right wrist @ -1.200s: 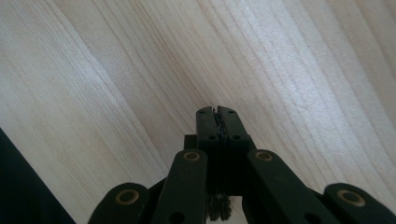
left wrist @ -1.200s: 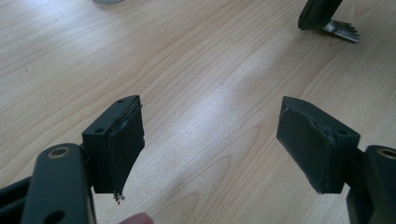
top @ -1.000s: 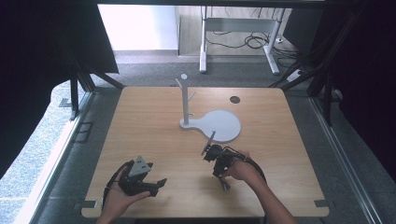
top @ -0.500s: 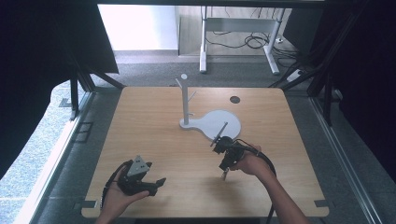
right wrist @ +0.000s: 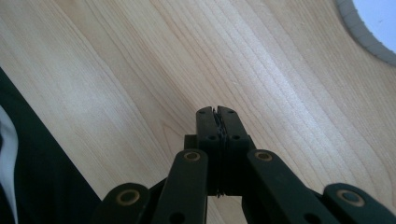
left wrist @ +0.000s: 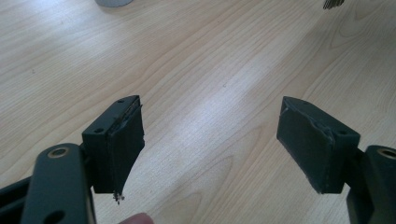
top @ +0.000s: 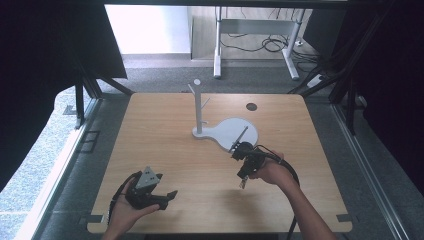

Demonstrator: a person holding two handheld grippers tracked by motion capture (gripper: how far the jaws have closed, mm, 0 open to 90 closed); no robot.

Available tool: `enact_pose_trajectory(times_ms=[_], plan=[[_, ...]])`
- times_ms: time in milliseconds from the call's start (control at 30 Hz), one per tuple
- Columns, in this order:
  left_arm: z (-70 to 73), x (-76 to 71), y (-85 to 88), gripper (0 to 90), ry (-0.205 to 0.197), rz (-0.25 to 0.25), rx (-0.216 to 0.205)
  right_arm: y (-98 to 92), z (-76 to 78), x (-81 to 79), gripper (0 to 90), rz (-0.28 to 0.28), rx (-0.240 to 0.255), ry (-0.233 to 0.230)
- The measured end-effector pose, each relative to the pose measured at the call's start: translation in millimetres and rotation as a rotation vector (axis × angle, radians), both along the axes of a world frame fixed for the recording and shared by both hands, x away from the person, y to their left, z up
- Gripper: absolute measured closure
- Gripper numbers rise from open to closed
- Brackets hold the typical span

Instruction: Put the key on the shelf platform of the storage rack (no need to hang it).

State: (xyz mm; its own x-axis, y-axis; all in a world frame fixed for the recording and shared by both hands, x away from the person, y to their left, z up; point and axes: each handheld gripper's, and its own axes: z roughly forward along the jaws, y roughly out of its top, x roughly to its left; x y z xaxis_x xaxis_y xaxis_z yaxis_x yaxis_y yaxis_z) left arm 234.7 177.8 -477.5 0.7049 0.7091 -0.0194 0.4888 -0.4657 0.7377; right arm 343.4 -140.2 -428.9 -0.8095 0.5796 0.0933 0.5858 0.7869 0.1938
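- My right gripper hovers above the table, right of centre, its jaws pressed flat together with nothing between them; the right gripper view confirms the pads meet along their full length.
- My left gripper rests near the front edge on the left. Its jaws stand wide apart and empty, with bare wood between them in the left gripper view.
- The white stand sits mid-table: a rounded flat base with an upright post rising from its left end, short pegs branching near the top.
- Relation that matters: the base lies just ahead of my right gripper, slightly to its left, close enough that the base's grey-edged rim shows at the top right of the right gripper view. The nose of the gripper points toward it.
- The base's long axis runs roughly left to right across the table, the post at the far-left end.
- My right hand is plainly the nearer; my left is well apart from the stand.
- Judgement: any grasp of the stand falls to the right gripper, which must first part its jaws.
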Motion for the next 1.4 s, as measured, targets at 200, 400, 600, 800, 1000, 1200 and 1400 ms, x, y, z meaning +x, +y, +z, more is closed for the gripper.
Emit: enact_pose_trajectory(times_ms=[200, 400, 600, 800, 1000, 1200, 1400], plan=[[-2.7, 1.3, -0.4, 23.3, 0.008, 0.002, 0.005, -3.3, 2.5, 2.9, 89.8, -0.013, 0.008, -0.009], [-3.1, 0.8, -2.7, 23.2, 0.007, -0.003, 0.006, -8.4, 5.5, 7.1, 89.8, -0.019, 0.014, -0.017], [-4.5, 1.7, -2.4, 23.3, 0.01, -0.002, 0.01, -10.7, 9.6, 8.9, 89.7, -0.029, 0.02, -0.022], [-7.2, 2.2, -5.4, 23.3, 0.017, -0.007, 0.015, -12.4, 13.1, 13.7, 89.7, -0.031, 0.025, -0.016], [-8.4, 3.1, -4.9, 23.3, 0.021, -0.007, 0.018, -12.3, 16.9, 19.0, 89.7, -0.038, 0.032, -0.022], [-9.4, 3.5, -4.7, 23.2, 0.024, -0.006, 0.02, -9.3, 20.3, 23.7, 89.7, -0.037, 0.035, -0.025], [-9.2, 3.6, -4.6, 23.3, 0.024, -0.004, 0.019, -7.6, 24.8, 30.0, 89.7, -0.038, 0.04, -0.029]])
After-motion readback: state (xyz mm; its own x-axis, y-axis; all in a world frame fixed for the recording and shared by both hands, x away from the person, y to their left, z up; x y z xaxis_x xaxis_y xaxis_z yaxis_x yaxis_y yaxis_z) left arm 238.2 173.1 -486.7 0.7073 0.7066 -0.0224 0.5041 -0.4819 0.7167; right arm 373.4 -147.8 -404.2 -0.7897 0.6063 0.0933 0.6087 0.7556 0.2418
